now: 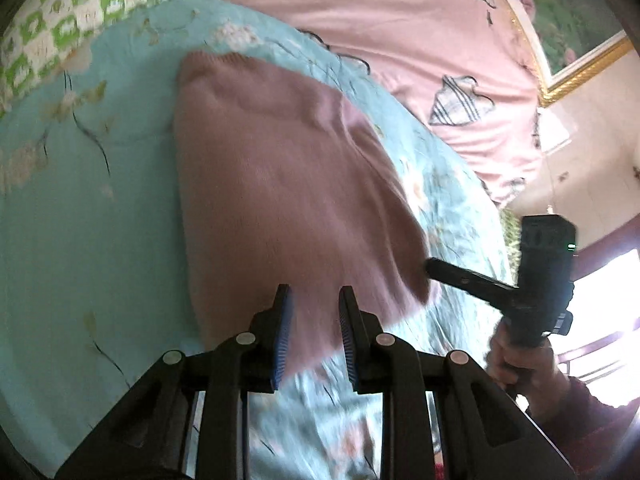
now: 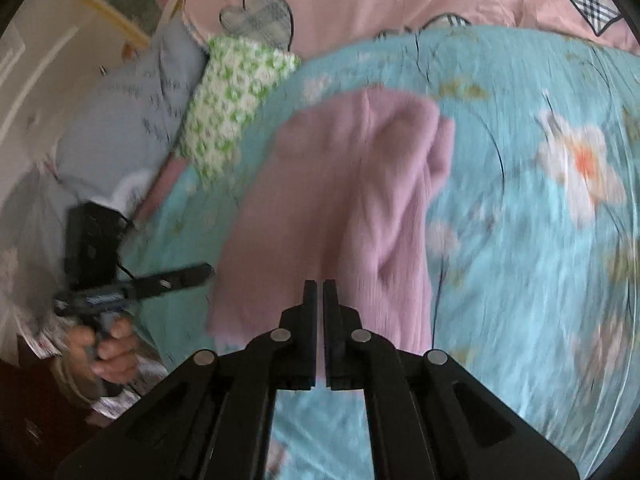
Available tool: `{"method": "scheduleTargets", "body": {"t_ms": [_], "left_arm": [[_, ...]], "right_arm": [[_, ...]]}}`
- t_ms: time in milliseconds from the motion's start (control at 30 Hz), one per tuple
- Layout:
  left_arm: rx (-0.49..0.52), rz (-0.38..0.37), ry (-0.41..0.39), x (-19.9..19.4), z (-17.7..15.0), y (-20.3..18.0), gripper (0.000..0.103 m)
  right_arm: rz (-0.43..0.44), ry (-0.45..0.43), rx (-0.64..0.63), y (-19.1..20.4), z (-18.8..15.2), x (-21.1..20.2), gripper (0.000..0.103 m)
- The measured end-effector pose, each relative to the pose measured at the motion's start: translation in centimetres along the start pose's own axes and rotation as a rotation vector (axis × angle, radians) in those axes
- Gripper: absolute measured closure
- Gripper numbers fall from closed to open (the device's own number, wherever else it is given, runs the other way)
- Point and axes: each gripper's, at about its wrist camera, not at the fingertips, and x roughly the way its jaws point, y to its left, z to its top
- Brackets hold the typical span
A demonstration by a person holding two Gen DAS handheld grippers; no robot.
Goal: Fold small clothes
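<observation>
Pink knit garment (image 1: 288, 168) spread on the teal floral quilt (image 1: 80, 200), long axis running from the near hem away toward the far ribbed edge, pink duvet (image 1: 400, 40) beyond. Left gripper (image 1: 314, 300) low at the near hem, blue-padded fingers (image 1: 282, 332) parted a little with the hem cloth (image 1: 312, 336) lying between them; blurred here, so possibly pinched, possibly only straddled, can't call it. Right gripper (image 2: 320, 286) clenched tight, fingers pressed together at the near edge of the garment (image 2: 340, 208), likely nipping a thin layer of knit, though the smear hides the actual bite. Seen from the left camera, the right gripper (image 1: 430, 268) biting in at the garment's near right corner, hand (image 1: 520, 360) wrapped round the handle. Seen from the right camera, the left gripper (image 2: 202, 272) reaching in at the near left edge, hand (image 2: 108, 344) gripping below. Both at the near end, then, one per corner, garment stretching away ahead of the fingers. Already doubled along its right side, by the look of the raised flap (image 2: 416, 140). Next fold judged to hinge on that far-pointing axis: near hem up and over toward the far edge, both corners travelling together, neither hand clearly closer. Green checked cloth (image 2: 236, 100) off at far left, well clear.
</observation>
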Motion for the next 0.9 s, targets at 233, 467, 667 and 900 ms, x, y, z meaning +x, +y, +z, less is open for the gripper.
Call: {"method": "scheduleTargets", "body": {"t_ms": [233, 467, 667, 900], "left_arm": [[-0.004, 0.069, 0.114, 3.7, -2.7, 2.6, 0.086], [-0.02, 0.048, 0.098, 4.1, -3.1, 3.6, 0.092], [-0.003, 0.098, 0.101, 4.7, -2.4, 2.4, 0.092], [0.03, 0.171, 0.111, 4.9, -2.7, 1.2, 0.092]], "right_arm": [[-0.162, 0.053, 0.073, -3.5, -3.6, 2.5, 0.101], [-0.133, 0.008, 0.11, -5.0, -4.5, 2.7, 0.103], [-0.131, -0.018, 0.073, -5.1, -5.4, 2.4, 0.103], [-0.196, 0.004, 0.018, -3.8, -5.1, 2.7, 0.103]]}}
